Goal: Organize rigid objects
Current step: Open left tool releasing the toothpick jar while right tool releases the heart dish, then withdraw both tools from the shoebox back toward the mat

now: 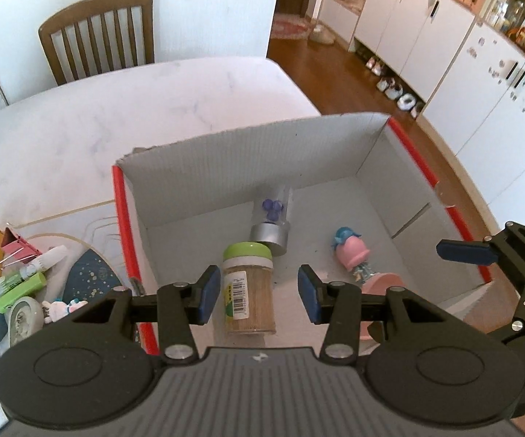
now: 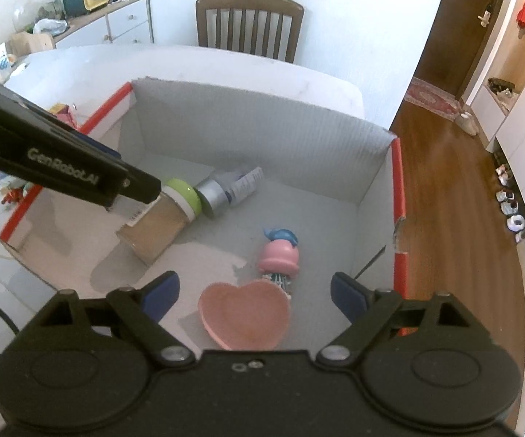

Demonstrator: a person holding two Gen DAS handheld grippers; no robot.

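Left gripper [image 1: 258,293]: pads apart, nothing pinched, poised over the jar
Right gripper [image 2: 255,296]: spread wide, empty, above the heart dish [image 2: 244,315]
Jar [image 1: 249,291]: lying flat in the box [image 1: 247,160], green lid against the tube [image 1: 271,224], so neither rolls
Doll [image 2: 278,255]: on its side just beyond the dish
Clutter [image 1: 18,273]: left of the box, likely unsorted
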